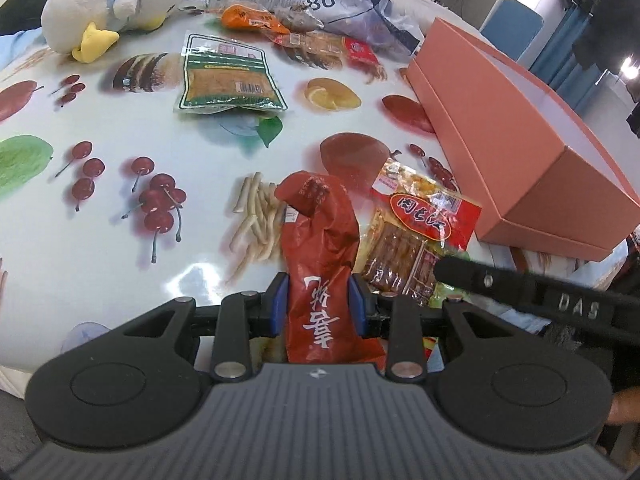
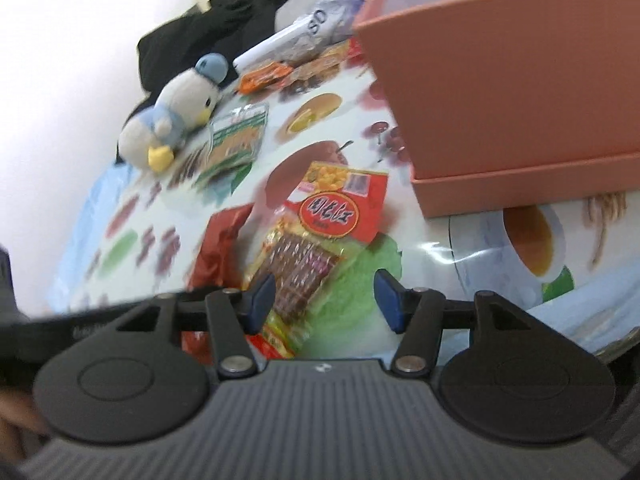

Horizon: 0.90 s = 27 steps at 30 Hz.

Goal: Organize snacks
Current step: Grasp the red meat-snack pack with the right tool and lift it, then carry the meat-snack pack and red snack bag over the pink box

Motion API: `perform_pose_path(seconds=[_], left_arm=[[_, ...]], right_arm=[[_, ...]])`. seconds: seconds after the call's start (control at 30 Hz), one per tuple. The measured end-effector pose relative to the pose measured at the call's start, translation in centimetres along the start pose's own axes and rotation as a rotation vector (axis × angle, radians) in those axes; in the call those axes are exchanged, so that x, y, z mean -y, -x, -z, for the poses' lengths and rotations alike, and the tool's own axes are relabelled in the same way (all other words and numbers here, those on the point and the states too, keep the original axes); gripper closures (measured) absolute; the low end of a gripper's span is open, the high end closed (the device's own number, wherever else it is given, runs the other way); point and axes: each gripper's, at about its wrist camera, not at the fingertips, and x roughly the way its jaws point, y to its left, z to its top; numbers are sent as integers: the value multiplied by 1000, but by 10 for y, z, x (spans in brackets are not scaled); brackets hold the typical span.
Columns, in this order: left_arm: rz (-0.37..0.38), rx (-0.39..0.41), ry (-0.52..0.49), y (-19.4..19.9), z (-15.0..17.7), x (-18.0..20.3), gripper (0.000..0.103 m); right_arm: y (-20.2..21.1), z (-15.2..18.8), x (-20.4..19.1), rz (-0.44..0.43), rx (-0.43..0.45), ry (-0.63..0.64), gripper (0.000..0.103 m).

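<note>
Left wrist view: left tool (image 1: 320, 300) pinches red packet (image 1: 320, 240); right tool (image 2: 324, 300) spread; "80" on bag (image 1: 348, 4).

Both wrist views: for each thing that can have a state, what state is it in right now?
Left tongs: shut on the crumpled red foil snack packet.
Right tongs: open, pads pressing nothing, above the red-and-yellow clear meat-strip snack pack.
Red-and-yellow pack: lying flat on the fruit-print tablecloth.
Salmon-pink cardboard box: lid off, open.
Green flat tofu snack pack: flat, untouched.
White-and-blue plush penguin: on its side.
</note>
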Motion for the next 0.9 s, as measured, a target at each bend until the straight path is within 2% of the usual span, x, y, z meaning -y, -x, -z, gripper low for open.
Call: perform_pose_path(seconds=[0.17, 0.33, 0.43, 0.6, 0.73, 0.8, 0.9], left_arm=[[9, -9, 6, -3, -1, -4, 66], [6, -11, 6, -4, -2, -2, 66], [4, -17, 2, -5, -3, -2, 67], [0, -19, 4, -6, -2, -1, 67], [0, -17, 5, -6, -2, -1, 67], [1, -14, 9, -6, -2, -2, 67], [1, -9, 16, -6, -1, -2, 67]], right_arm=[[-9, -6, 0, -24, 1, -25, 47], [-12, -10, 15, -103, -13, -170, 47], [-17, -8, 20, -189, -48, -246, 47], [-19, -7, 26, -262, -55, -324, 45], [-32, 0, 30, -418, -138, -415, 54], [-32, 0, 22, -388, -138, -368, 54], [-33, -3, 16, -370, -131, -331, 61]])
